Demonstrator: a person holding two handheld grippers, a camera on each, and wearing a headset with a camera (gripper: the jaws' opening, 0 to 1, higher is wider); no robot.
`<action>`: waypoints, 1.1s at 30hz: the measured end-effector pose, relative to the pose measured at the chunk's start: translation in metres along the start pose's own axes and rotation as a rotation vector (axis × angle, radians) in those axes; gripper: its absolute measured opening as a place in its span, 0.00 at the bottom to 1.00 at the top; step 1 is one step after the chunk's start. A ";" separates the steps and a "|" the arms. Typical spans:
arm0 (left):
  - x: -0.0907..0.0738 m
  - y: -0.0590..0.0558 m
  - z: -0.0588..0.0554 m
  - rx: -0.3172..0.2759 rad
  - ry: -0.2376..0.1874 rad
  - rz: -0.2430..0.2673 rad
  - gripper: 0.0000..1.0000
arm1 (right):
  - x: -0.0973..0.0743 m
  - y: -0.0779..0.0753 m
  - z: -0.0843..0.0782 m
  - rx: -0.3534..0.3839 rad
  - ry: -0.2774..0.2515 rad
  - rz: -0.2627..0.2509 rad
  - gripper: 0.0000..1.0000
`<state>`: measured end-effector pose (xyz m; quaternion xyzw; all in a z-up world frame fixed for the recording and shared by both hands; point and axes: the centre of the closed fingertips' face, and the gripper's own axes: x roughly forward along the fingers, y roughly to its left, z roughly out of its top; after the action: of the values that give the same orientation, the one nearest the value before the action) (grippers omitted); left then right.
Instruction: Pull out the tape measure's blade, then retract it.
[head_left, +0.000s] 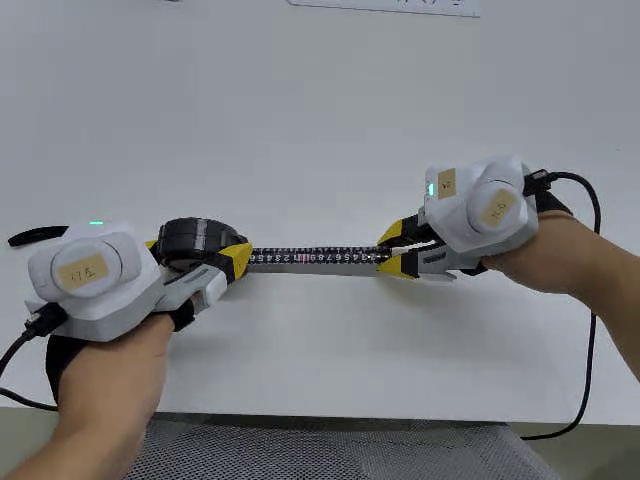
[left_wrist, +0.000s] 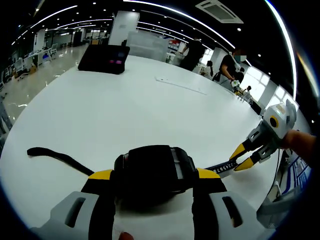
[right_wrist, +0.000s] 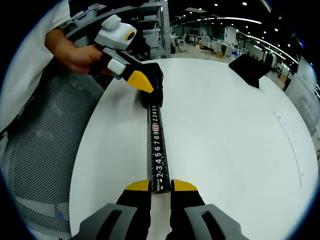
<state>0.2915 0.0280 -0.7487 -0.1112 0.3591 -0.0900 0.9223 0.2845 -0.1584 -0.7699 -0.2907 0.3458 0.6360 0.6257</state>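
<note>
White table (head_left: 330, 370), tape measure (head_left: 196, 240), outstretched blade (head_left: 315, 257)

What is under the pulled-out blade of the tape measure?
The white table lies under the blade; whether they touch, I cannot tell. The blade's tip is covered by the right gripper's shut jaws; its other end enters the tape measure in the left gripper.
</note>
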 end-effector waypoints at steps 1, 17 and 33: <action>0.000 0.000 0.000 0.000 0.000 0.000 0.58 | 0.001 0.001 0.002 -0.001 -0.002 0.004 0.10; 0.000 0.000 0.000 -0.009 -0.002 -0.004 0.58 | 0.017 0.004 0.022 0.022 -0.026 0.037 0.10; 0.000 0.000 0.000 -0.010 -0.002 -0.008 0.57 | 0.033 0.007 0.042 0.036 -0.063 0.054 0.10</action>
<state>0.2912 0.0285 -0.7486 -0.1173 0.3582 -0.0917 0.9217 0.2790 -0.1051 -0.7713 -0.2498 0.3450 0.6553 0.6238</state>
